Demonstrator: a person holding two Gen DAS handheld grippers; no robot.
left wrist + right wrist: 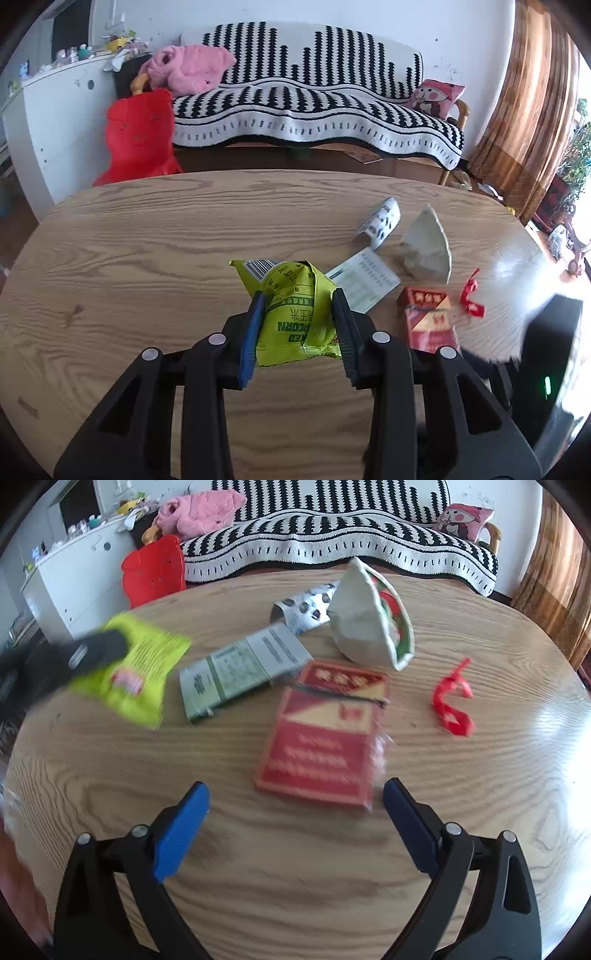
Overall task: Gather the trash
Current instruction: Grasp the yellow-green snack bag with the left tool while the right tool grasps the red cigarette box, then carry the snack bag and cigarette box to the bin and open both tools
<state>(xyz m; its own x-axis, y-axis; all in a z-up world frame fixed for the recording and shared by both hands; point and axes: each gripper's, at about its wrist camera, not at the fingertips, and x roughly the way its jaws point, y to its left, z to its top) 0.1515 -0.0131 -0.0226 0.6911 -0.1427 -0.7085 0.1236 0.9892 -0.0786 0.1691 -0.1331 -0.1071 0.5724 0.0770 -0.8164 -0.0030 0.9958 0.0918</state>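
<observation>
My left gripper (298, 301) is shut on a crumpled green popcorn bag (295, 314) just above the wooden table (147, 236); the bag also shows in the right wrist view (140, 672), with the left gripper (88, 651) on it. My right gripper (295, 797) is open and empty, its fingers to either side of the near end of a red cigarette pack (325, 734), which also shows in the left wrist view (428, 317). A grey-green flat box (240, 668), a crushed paper bowl (369, 620), a spotted wrapper (306, 607) and a red plastic strip (452, 698) lie on the table.
A sofa with a black-and-white throw (314, 99) stands behind the table, with pink clothing (192, 68) and a cartoon cushion (437, 98) on it. A red bag (140, 136) and a white cabinet (55, 118) are at the far left. Brown curtains (528, 110) hang on the right.
</observation>
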